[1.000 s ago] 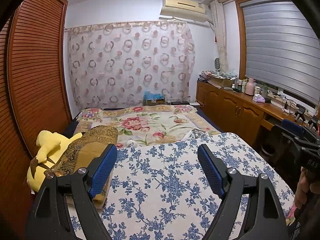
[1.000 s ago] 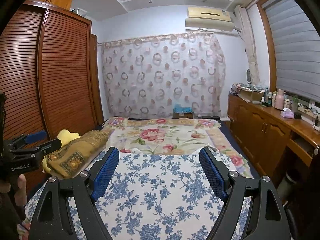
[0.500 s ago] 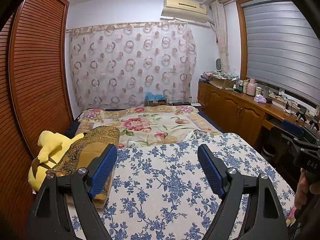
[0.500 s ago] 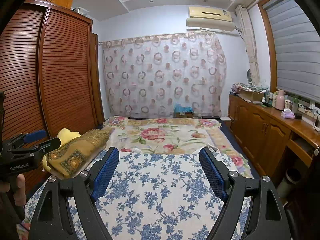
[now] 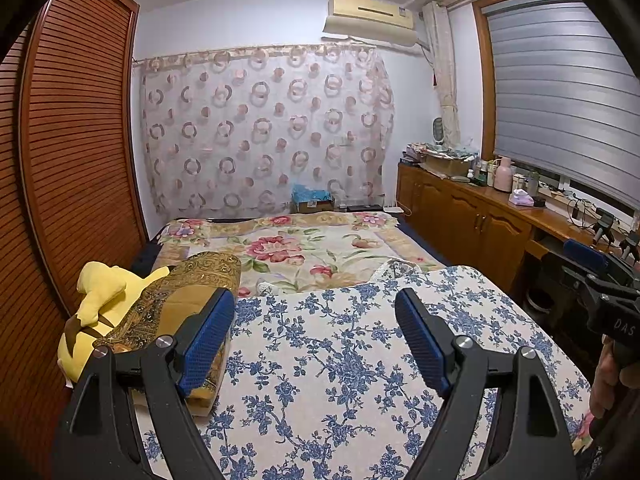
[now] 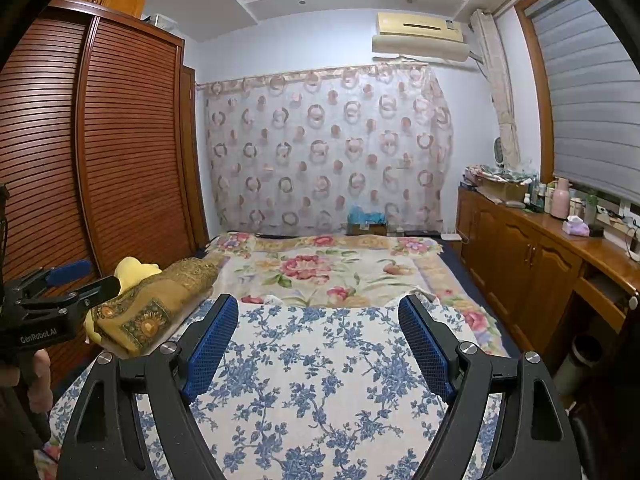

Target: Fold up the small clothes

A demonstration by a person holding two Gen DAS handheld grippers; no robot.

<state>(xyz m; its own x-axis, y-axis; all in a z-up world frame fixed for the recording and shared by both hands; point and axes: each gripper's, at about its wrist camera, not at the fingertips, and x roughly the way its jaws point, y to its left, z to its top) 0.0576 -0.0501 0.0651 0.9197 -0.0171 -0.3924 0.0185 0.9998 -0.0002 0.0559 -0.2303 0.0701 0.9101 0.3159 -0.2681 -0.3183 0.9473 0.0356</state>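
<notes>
Right hand-held gripper [image 5: 600, 276] cut off; clothes unseen.

A home bedroom: bed [image 5: 320, 248] under floral covers, louvred wardrobe [image 6: 120, 152], curtain [image 5: 260, 128], wall air conditioner [image 5: 370, 16].

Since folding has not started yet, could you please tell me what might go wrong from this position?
1. No small garment shows on the blue-flowered cloth; both grippers, left and right, hang open over it, so a grab might lift that cloth instead.
2. The gold cushion and yellow plush toy crowd the left edge; a wide sweep could knock them.
3. The grippers sit close together, the right gripper showing at the left view's edge; they might collide.
</notes>
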